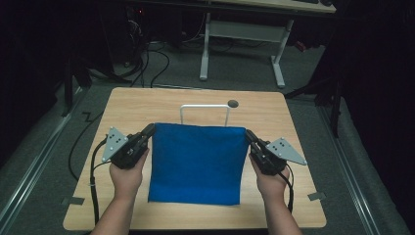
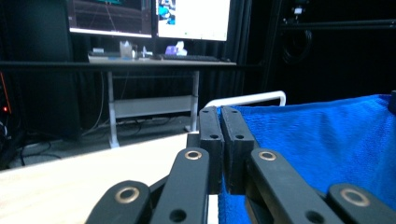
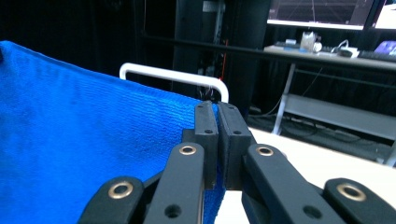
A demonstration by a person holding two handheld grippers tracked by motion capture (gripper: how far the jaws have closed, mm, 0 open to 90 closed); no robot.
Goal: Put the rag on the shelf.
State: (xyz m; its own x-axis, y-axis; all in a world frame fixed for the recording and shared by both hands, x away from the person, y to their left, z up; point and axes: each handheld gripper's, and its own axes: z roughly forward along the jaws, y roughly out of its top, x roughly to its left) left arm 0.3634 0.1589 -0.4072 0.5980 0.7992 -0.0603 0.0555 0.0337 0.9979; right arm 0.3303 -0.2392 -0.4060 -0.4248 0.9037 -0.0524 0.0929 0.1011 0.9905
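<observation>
A lab: a small wooden table (image 1: 274, 110) stands on grey carpet among black curtains, with loose cables (image 1: 147, 63) on the floor and a desk (image 2: 154, 60) carrying lit monitors (image 2: 149, 16) beyond its far edge.

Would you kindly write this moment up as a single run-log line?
left hand-held gripper: shut on blue towel corner | right hand-held gripper: shut on other corner | towel: stretched, lifted before white rack

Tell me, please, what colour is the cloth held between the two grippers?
The cloth is plain bright blue, best seen in the high view.
</observation>
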